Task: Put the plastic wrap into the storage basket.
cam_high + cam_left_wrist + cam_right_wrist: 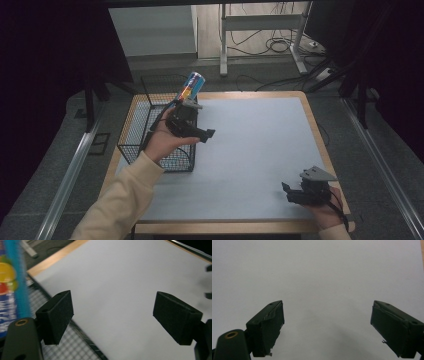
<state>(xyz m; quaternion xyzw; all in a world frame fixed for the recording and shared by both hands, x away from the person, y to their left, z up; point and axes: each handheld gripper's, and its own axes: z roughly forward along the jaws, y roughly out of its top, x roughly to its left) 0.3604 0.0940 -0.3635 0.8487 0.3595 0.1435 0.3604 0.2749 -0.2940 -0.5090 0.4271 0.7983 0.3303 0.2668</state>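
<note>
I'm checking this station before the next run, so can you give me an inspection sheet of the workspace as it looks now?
Surface: wooden table under a pale grey mat; the mat is bare.
Job's things: black wire basket at the table's left edge; a colourful can stands tilted at its far corner.
Clutter: nothing seen on the mat.
Grippers: left gripper above the basket's right side, jaws open, nothing between them; right gripper low at the near right, jaws open, empty.
Cables: a black cable trails from the left gripper; more cables lie on the floor beyond.
Surroundings: dark curtains, a metal desk frame behind.
</note>
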